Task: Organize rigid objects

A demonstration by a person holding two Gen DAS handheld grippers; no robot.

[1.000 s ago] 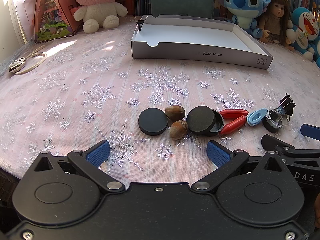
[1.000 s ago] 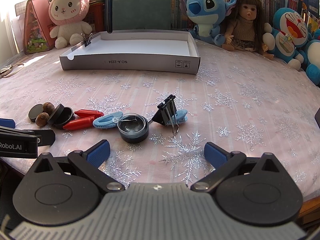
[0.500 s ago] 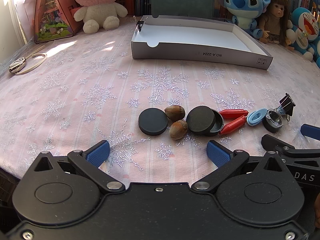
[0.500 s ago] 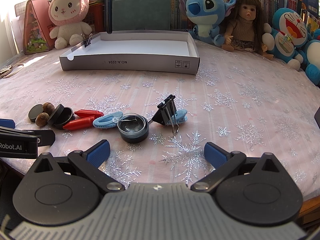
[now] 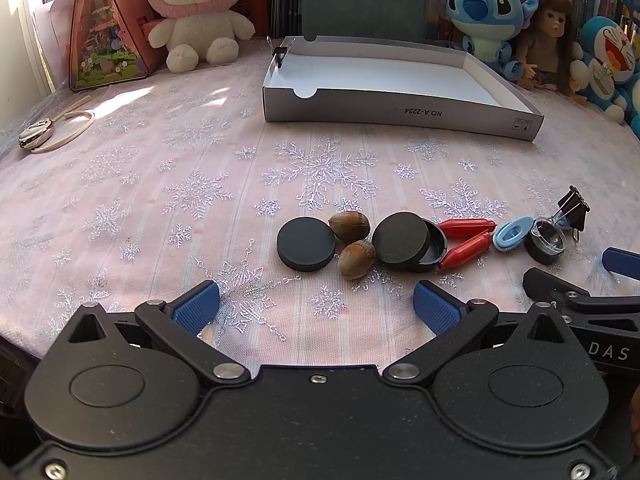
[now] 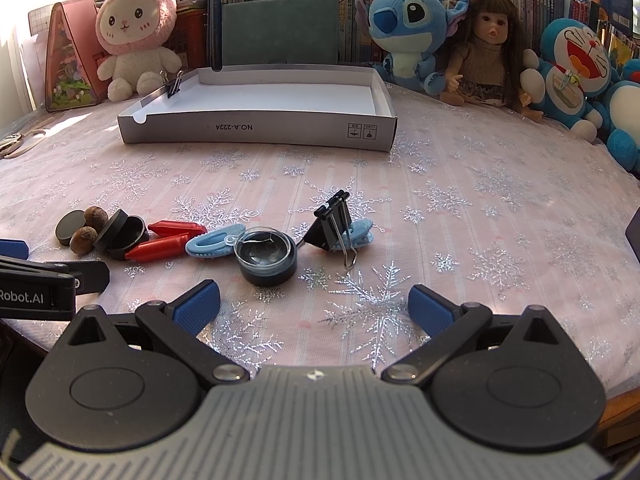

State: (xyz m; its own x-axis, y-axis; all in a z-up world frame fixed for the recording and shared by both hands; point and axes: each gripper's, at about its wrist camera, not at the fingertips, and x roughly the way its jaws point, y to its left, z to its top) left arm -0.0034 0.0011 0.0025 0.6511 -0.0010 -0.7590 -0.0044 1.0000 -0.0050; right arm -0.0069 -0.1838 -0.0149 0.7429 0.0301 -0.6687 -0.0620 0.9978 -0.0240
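A row of small items lies on the pink snowflake cloth: a black disc, two hazelnuts, an open black round case, two red capsules, a blue clip, a glass-topped black pot and a black binder clip. Behind them stands a shallow white box with a binder clip on its left wall. My left gripper is open just short of the nuts and holds nothing. My right gripper is open near the pot, also holding nothing.
Plush toys, a doll and a pink triangular toy house line the far edge, with books behind. A cord with a metal piece lies at the far left. The table's front edge runs under both grippers.
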